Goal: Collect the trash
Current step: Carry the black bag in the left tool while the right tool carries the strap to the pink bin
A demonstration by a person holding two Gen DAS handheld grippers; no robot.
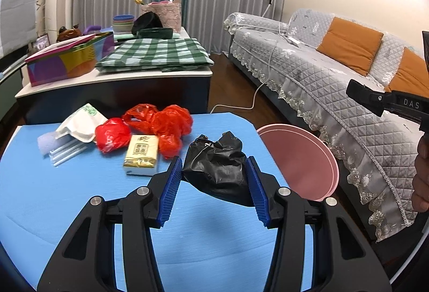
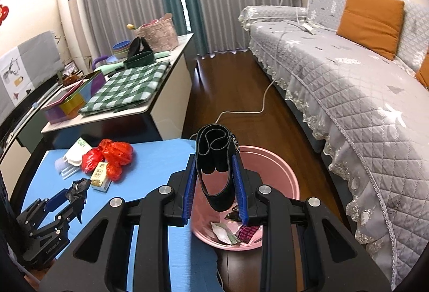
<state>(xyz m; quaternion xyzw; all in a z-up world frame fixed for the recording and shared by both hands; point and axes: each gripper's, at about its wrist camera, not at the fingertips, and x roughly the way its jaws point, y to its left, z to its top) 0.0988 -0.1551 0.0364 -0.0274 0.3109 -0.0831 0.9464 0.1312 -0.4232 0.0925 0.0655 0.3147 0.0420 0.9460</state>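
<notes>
My left gripper (image 1: 214, 184) clamps the crumpled black bag (image 1: 218, 171) above the blue table (image 1: 80, 198) — light, soft, slippery film; grip the bulk. My right gripper (image 2: 214, 184) pinches a limp black strap (image 2: 214, 155) over the pink bin (image 2: 278, 166).

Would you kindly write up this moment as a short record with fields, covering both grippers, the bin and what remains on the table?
left gripper: jaws closed on the crumpled black plastic bag, over the blue table
right gripper: jaws closed on a black strappy shoe-like item, held above the bin
bin: round pink plastic bin on the floor beside the table, wrappers inside
left on table: crumpled red plastic bags, small tissue pack, white packet, clear tubes
</notes>
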